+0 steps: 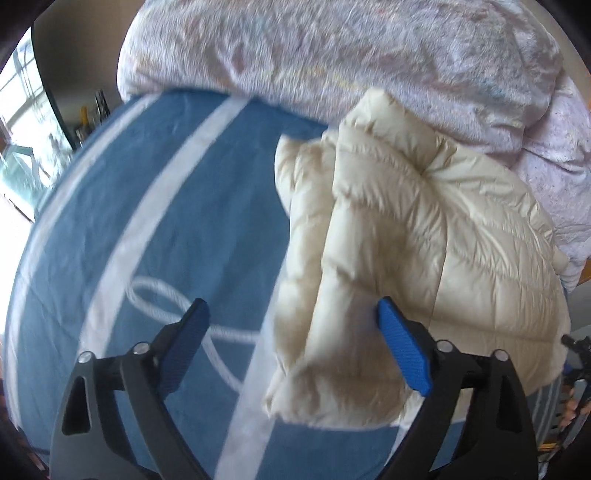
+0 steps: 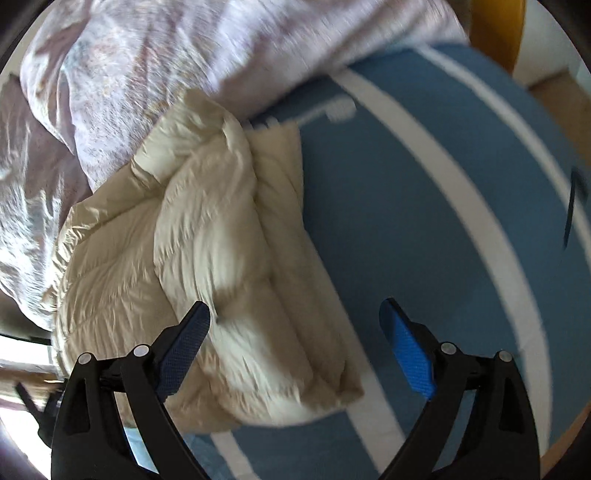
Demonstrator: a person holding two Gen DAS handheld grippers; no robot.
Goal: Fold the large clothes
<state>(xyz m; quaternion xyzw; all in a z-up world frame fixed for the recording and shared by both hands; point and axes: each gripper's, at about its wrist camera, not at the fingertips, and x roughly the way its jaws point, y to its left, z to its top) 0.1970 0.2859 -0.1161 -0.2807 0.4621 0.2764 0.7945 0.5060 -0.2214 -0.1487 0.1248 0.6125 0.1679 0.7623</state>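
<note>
Left tool (image 1: 293, 306): jaws apart, nothing clamped, folded sleeve edge of the cream quilted puffer jacket (image 1: 406, 229) lying between them below. Right tool (image 2: 295, 306): also apart and empty, jacket (image 2: 207, 258) under its left finger, bare sheet under the right. Jacket lies folded on the blue bedsheet with white stripes (image 1: 147, 192), butted against the crumpled pale pink floral duvet (image 1: 332, 55). Open sheet on the jacket's free side. Left view alone shows a window; right view alone, a yellow chair back (image 2: 495, 33).
</note>
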